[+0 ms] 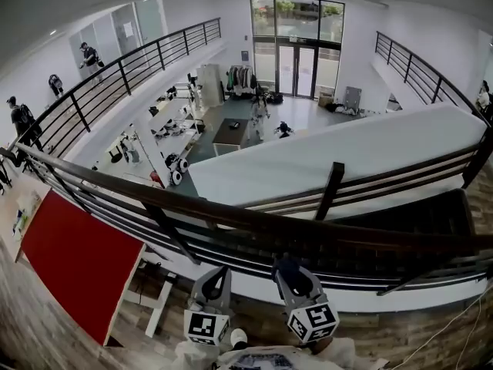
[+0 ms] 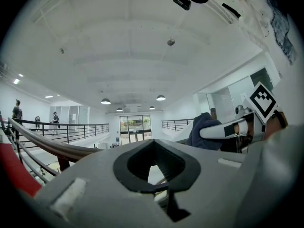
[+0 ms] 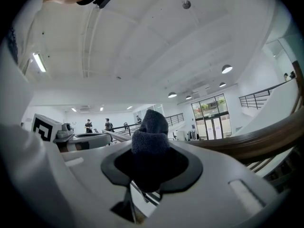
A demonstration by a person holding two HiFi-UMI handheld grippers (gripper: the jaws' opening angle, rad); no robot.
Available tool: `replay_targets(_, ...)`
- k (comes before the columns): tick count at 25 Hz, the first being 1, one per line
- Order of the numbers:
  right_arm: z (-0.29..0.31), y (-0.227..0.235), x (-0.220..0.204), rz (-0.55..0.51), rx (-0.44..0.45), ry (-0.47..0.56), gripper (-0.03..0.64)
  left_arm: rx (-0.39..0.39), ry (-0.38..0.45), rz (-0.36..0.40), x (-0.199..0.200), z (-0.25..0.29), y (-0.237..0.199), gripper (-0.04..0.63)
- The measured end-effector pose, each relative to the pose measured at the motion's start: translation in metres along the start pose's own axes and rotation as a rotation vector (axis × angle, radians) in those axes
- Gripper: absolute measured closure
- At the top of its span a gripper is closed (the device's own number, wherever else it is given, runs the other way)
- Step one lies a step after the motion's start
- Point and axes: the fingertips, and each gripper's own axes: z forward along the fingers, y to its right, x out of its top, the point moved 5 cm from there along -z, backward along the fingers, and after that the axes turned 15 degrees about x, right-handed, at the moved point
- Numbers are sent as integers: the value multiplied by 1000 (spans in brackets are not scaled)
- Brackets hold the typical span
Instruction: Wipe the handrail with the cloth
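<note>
A dark wooden handrail (image 1: pixel 231 214) on black metal posts crosses the head view from left to right, just beyond both grippers. My right gripper (image 1: pixel 286 268) is shut on a dark blue cloth (image 1: pixel 286 260), which it holds just below the rail. In the right gripper view the cloth (image 3: pixel 150 127) sticks up out of the jaws of the right gripper (image 3: pixel 149 167), and the handrail (image 3: pixel 256 144) runs along the right. My left gripper (image 1: pixel 218 273) hangs beside it, shut and holding nothing. The left gripper view shows its jaws together, the handrail (image 2: pixel 42 144) at left, and the cloth (image 2: pixel 202 129) at right.
Beyond the rail is a drop to a lower floor with tables and equipment (image 1: pixel 231 133). A red panel (image 1: pixel 77 264) leans at the lower left. People (image 1: pixel 91 55) stand on the far walkway behind another railing (image 1: pixel 131 68). A white cable (image 1: pixel 454 322) lies on the wooden floor.
</note>
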Motion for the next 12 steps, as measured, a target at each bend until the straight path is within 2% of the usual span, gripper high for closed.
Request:
replay_targets(8, 108, -29, -25, 19, 78, -51, 506, 71, -37, -8, -26, 16, -92, 601)
replay_targets(12, 151, -34, -40, 15, 111, -76, 506, 103, -48, -3, -40, 28, -123, 601)
